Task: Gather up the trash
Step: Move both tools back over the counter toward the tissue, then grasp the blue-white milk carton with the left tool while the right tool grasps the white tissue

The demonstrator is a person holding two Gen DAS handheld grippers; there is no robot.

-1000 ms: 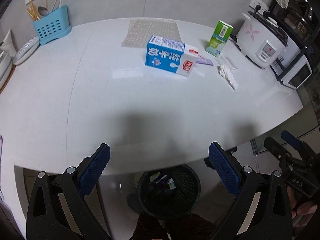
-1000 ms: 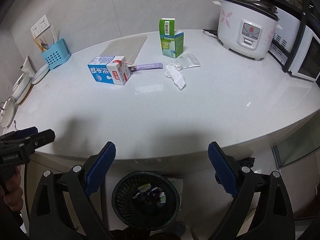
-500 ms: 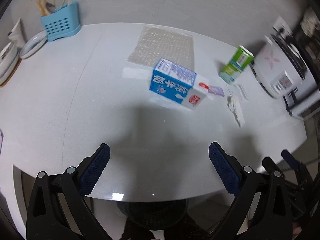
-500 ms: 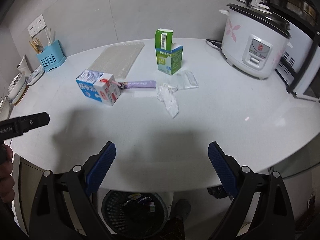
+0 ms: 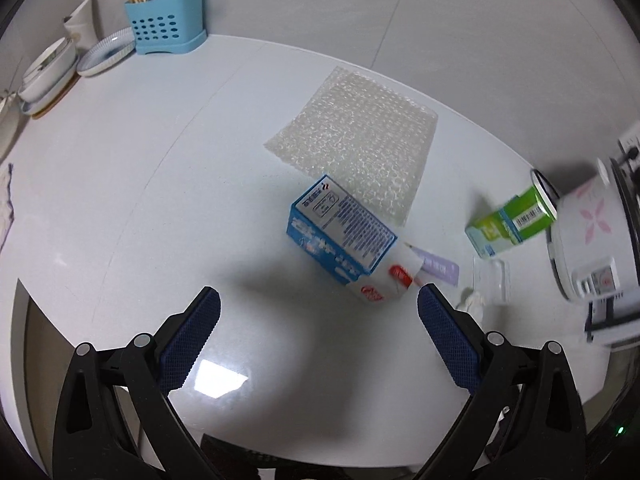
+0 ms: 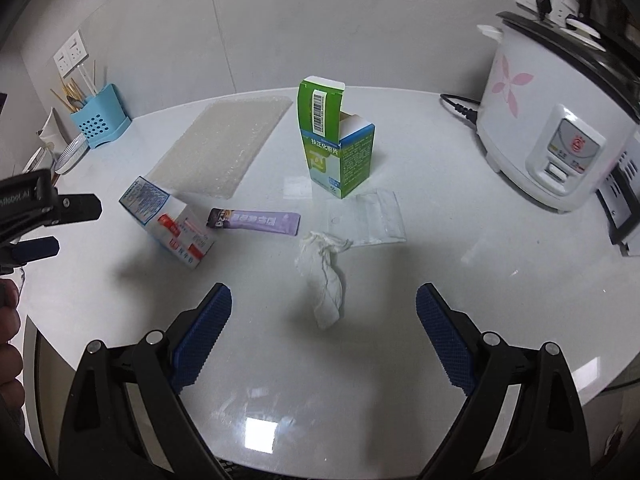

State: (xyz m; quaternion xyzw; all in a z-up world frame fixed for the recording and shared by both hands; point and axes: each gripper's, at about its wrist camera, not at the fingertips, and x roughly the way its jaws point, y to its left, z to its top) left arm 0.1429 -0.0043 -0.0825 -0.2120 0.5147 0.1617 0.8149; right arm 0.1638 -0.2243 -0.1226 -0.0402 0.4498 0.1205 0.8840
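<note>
A blue and white milk carton (image 5: 344, 240) lies on its side on the white counter (image 5: 160, 200); it also shows in the right wrist view (image 6: 168, 224). Beside it lie a purple sachet (image 6: 254, 221), a crumpled white tissue (image 6: 324, 276), a clear plastic bag (image 6: 366, 218) and an open green box (image 6: 336, 148) standing upright. A bubble wrap sheet (image 5: 356, 140) lies behind the carton. My left gripper (image 5: 318, 336) is open and empty just short of the carton. My right gripper (image 6: 322, 334) is open and empty just short of the tissue.
A white rice cooker (image 6: 560, 128) stands at the right, with a black appliance beside it. A blue utensil holder (image 5: 166, 20) and stacked dishes (image 5: 52, 72) stand at the far left. The left gripper also shows at the left edge of the right wrist view (image 6: 40, 216).
Both grippers have moved forward over the counter toward the trash. The bin below the counter edge has dropped out of view. Both stay open.
</note>
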